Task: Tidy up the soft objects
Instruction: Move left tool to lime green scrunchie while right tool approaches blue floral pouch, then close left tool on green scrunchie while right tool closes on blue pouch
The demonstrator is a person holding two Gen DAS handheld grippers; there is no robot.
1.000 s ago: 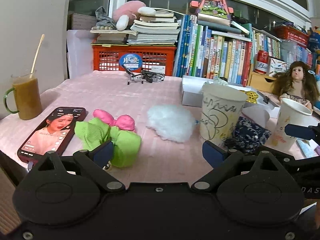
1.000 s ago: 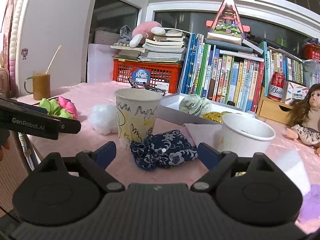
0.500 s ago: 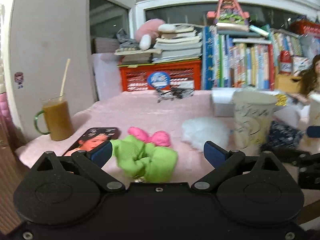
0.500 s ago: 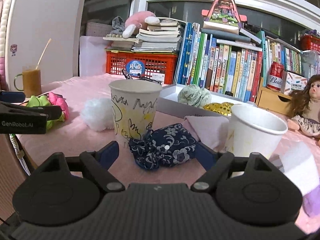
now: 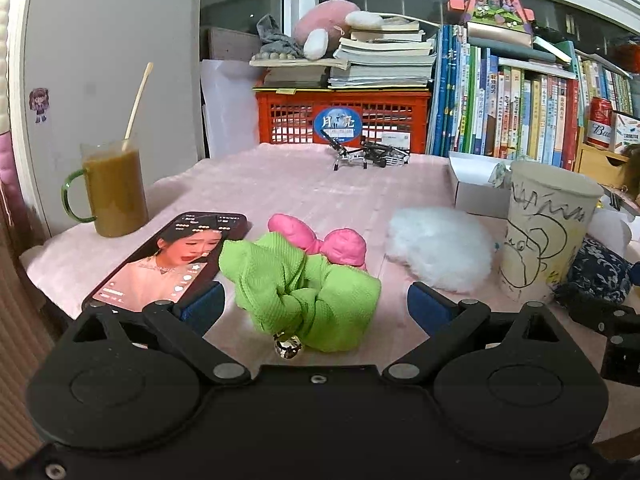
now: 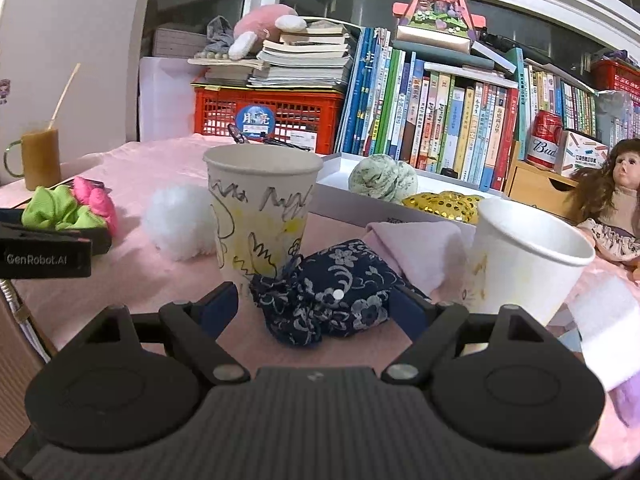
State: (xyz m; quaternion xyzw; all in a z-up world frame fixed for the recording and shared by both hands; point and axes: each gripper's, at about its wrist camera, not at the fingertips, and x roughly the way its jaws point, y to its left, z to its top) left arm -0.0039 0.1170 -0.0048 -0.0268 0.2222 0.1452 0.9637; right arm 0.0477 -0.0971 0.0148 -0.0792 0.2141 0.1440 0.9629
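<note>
A green fabric scrunchie [image 5: 308, 300] is lying on the pink cloth-covered surface [image 5: 280, 188], a black smartphone [image 5: 168, 260] sitting left, a white fluffy pompom [image 5: 440, 248] right.

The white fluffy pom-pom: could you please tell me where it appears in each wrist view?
Left wrist view: the white fluffy pom-pom lies right of centre, between the green scrunchie and the scribbled paper cup.
Right wrist view: the pom-pom lies left of centre, just left of that cup.
Shared landmark: the scribbled paper cup.
</note>
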